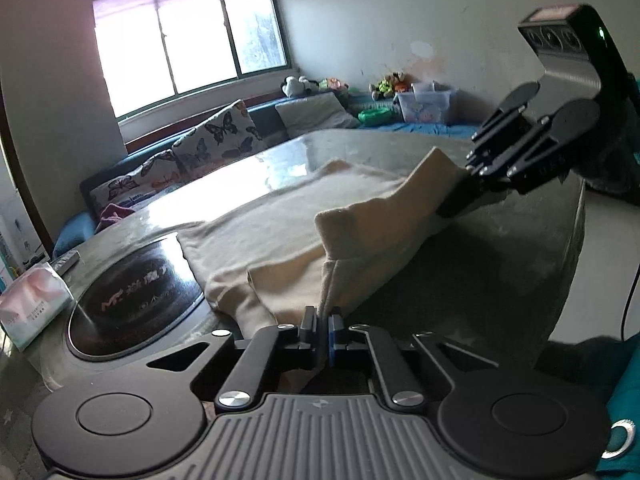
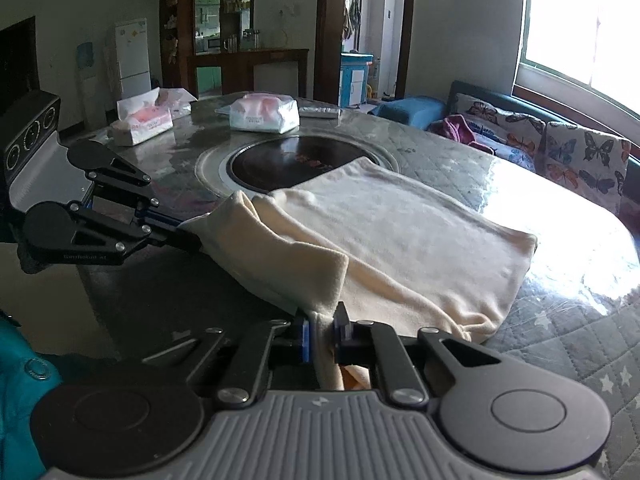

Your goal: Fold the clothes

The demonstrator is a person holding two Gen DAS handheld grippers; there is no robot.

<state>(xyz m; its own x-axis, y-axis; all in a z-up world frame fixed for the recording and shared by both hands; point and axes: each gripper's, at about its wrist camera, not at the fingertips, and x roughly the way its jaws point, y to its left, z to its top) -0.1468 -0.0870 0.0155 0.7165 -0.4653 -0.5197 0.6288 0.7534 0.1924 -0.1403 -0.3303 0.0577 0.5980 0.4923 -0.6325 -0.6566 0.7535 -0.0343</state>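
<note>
A cream garment (image 1: 288,216) (image 2: 400,224) lies spread over the round table (image 1: 500,260) (image 2: 440,156), its far part flat and its near edge lifted. My left gripper (image 1: 323,326) (image 2: 176,229) is shut on one corner of that near edge, the cloth pinched between its pads. My right gripper (image 2: 322,330) (image 1: 460,196) is shut on the other near corner, cloth bunched between its jaws. Between the two grippers the raised edge sags in a fold above the table's near rim.
A dark round hotplate (image 1: 136,292) (image 2: 296,160) sits in the table's middle, partly under the garment. Tissue packs (image 2: 264,114) (image 2: 140,120) (image 1: 32,304) and a remote (image 2: 320,112) lie beyond it. A sofa with butterfly cushions (image 1: 216,136) (image 2: 560,148) runs under the window.
</note>
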